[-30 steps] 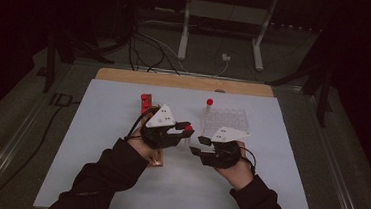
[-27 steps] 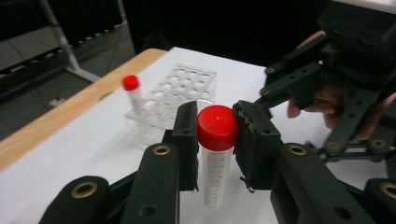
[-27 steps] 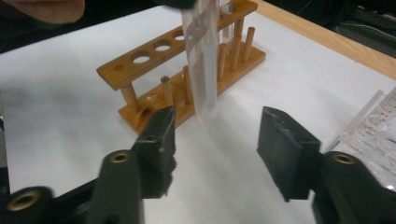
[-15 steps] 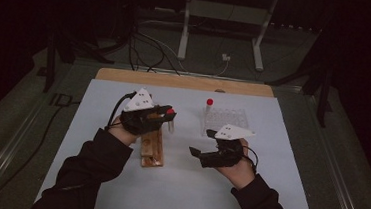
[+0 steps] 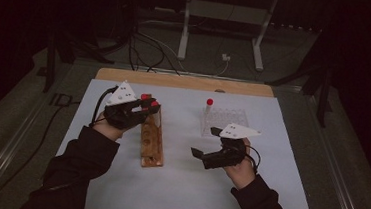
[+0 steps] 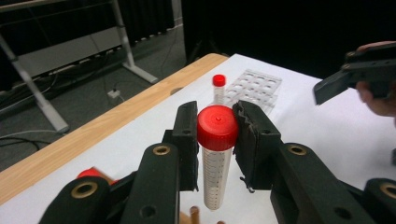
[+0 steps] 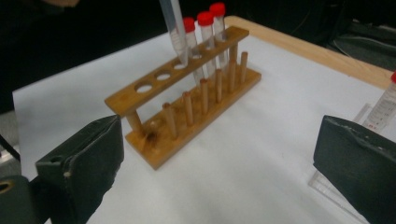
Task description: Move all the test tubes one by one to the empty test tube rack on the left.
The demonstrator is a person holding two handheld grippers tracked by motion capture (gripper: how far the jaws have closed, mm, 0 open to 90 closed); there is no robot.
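Observation:
My left gripper [image 6: 217, 122] is shut on a clear tube with a red cap [image 6: 216, 154], gripping it just under the cap. In the high view the left gripper [image 5: 148, 106] hangs over the far end of a wooden tube rack [image 5: 151, 144]. In the right gripper view the held tube [image 7: 173, 28] dangles with its tip just above a rack hole, beside three red-capped tubes [image 7: 205, 28] standing in the wooden rack [image 7: 187, 107]. My right gripper [image 5: 204, 142] has just been opening its jaws and is open [image 7: 219, 158], with nothing between them.
A clear plastic tube tray [image 5: 225, 121] stands right of centre with one red-capped tube [image 5: 209, 106] upright at its far left corner. White paper [image 5: 177, 184] covers the table, with a wooden strip [image 5: 185, 81] along the far edge. Cables and a metal stand lie beyond.
The left gripper has carried the tube left, away from the right gripper, to above the wooden rack. The right gripper's jaws have opened wide; that hand stayed in place.

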